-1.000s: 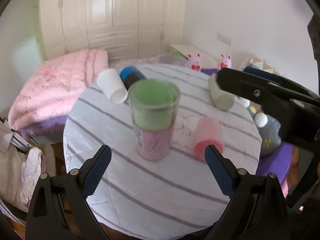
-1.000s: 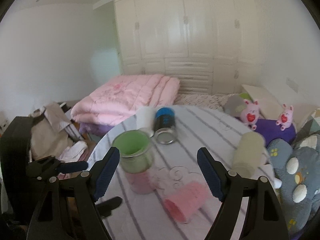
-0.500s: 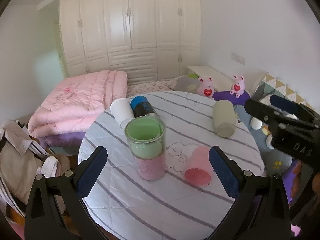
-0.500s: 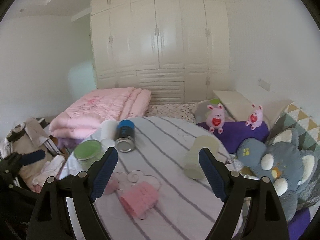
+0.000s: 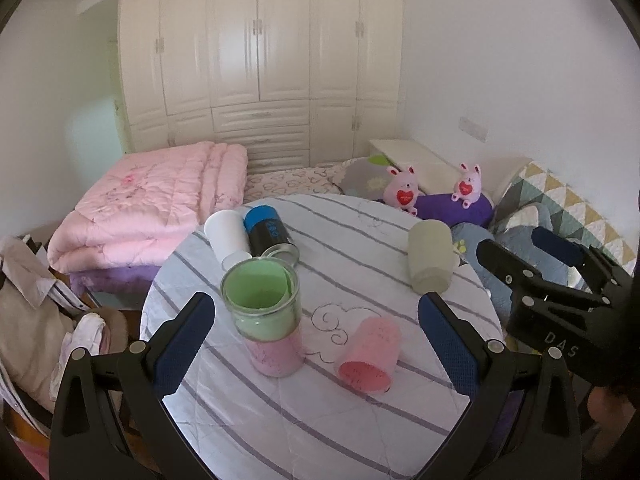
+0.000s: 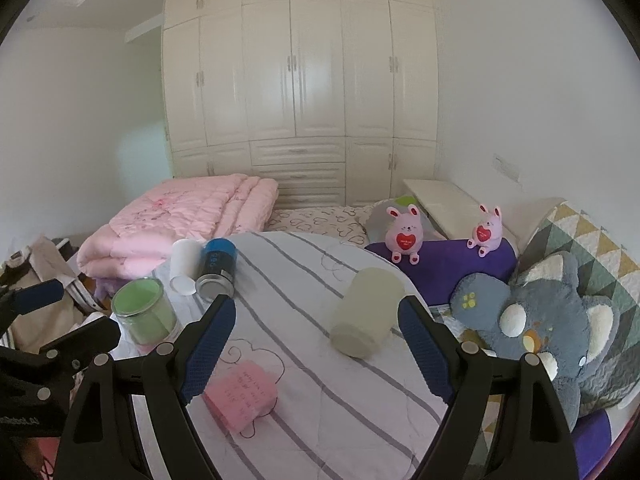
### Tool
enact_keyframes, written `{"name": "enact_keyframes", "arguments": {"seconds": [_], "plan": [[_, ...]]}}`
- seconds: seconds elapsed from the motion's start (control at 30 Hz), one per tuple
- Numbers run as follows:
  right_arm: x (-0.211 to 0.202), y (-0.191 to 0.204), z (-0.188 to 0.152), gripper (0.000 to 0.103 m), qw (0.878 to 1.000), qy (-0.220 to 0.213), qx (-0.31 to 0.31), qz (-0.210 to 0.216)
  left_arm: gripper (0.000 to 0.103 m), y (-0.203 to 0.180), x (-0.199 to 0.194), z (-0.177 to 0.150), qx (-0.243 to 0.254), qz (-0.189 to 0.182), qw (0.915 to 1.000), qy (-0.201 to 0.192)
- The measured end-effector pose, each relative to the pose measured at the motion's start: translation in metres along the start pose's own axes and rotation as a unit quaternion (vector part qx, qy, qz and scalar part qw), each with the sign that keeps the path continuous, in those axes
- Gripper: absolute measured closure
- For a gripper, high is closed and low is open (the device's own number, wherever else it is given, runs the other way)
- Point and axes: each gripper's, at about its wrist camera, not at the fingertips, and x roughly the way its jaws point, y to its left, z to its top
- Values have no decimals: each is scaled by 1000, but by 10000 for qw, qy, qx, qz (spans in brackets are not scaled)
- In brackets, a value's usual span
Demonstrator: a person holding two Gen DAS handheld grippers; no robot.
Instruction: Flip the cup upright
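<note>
A round table with a striped cloth (image 5: 360, 432) carries several cups. A pink cup (image 5: 370, 356) lies on its side near the front, also in the right wrist view (image 6: 241, 396). A pale beige cup (image 5: 429, 256) (image 6: 367, 312) lies on its side at the right. A white cup (image 5: 227, 236) and a blue-and-black can (image 5: 267, 232) lie at the back left. A green-and-pink glass cup (image 5: 264, 316) (image 6: 144, 316) stands upright. My left gripper (image 5: 316, 344) is open and empty above the front edge. My right gripper (image 6: 316, 344) is open and empty, with the beige cup just ahead.
A bed with a folded pink quilt (image 5: 152, 208) lies behind the table. Plush toys and a purple cushion (image 6: 448, 252) sit at the right, with a grey plush (image 6: 552, 320) close to the table edge. Clothes (image 5: 32, 320) are piled at the left. Wardrobes line the back wall.
Both grippers have pulled back and risen from the table, so more of the room shows. The right gripper has swung right toward the beige cup. The cups have not moved.
</note>
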Motion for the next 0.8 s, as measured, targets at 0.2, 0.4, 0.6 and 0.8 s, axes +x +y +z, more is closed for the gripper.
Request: {"name": "enact_keyframes", "arguments": {"seconds": [0.2,0.4,0.6,0.8], "plan": [[6,0,7,18,9999,104,19,19,0,-1,7,13,5,27,9999,114],[13,2,17,18,9999,100,20,52,0,3,14,24,23,57,9998,183],[23,0,24,18,9998,189,76,57,0,5,19,33,9,96,9999,113],[23,-3,26,18,9999,74,83,29,0,3,19,36,-31,83,9999,-102]]}}
